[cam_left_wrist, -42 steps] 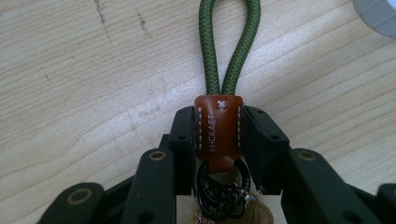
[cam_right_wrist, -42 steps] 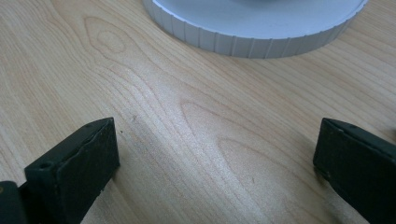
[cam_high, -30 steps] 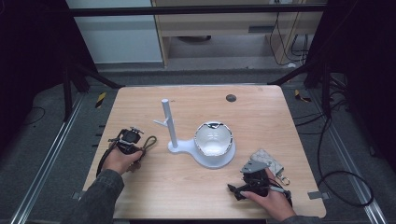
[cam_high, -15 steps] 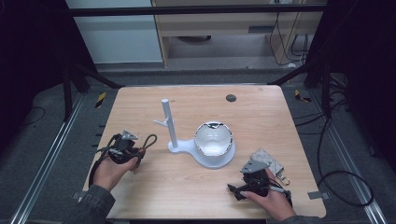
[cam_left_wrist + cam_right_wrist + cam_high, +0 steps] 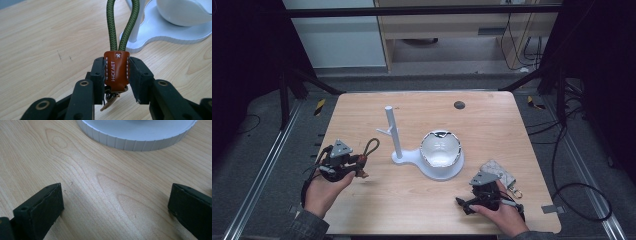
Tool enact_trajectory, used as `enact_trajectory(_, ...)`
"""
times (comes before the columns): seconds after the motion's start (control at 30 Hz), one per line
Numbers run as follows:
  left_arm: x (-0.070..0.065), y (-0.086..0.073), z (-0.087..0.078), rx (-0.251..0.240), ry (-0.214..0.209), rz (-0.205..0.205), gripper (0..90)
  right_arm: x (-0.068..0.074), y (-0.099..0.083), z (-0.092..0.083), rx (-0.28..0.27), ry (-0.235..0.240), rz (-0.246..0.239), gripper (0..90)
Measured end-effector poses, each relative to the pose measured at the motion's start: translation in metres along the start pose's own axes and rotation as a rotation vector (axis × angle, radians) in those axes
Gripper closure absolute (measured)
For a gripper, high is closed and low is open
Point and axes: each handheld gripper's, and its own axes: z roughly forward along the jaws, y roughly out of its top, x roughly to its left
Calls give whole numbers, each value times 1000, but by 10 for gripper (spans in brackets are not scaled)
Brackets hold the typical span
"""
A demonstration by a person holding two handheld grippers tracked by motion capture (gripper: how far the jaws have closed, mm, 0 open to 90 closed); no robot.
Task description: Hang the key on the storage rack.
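This looks like a lab or test room set up for recording, not a home or shop. A small light-wood bench (image 5: 422, 200) stands alone on grey carpet (image 5: 257, 170), framed by dark metal struts (image 5: 532, 80) and flanked by metal floor rails (image 5: 259, 185) on both sides. Black cables (image 5: 572, 165) trail across the floor at the right and hang near a wooden cabinet (image 5: 447, 35) at the back, next to a pale wall panel (image 5: 347, 40). Strips of yellow-and-black hazard tape (image 5: 320, 106) mark the floor beside the bench. Dark curtains or shadow close in the left and right edges.
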Motion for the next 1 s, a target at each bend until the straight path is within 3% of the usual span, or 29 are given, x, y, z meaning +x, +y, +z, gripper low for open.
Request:
enact_trajectory(0.4, -12, 4, -8, -61, -16, 18, 660, 0, 0, 0, 1, -1, 2, 2)
enact_trajectory(1.0, -37, 24, -18, -149, -66, 46, 660, 0, 0, 0, 1, -1, 3, 2)
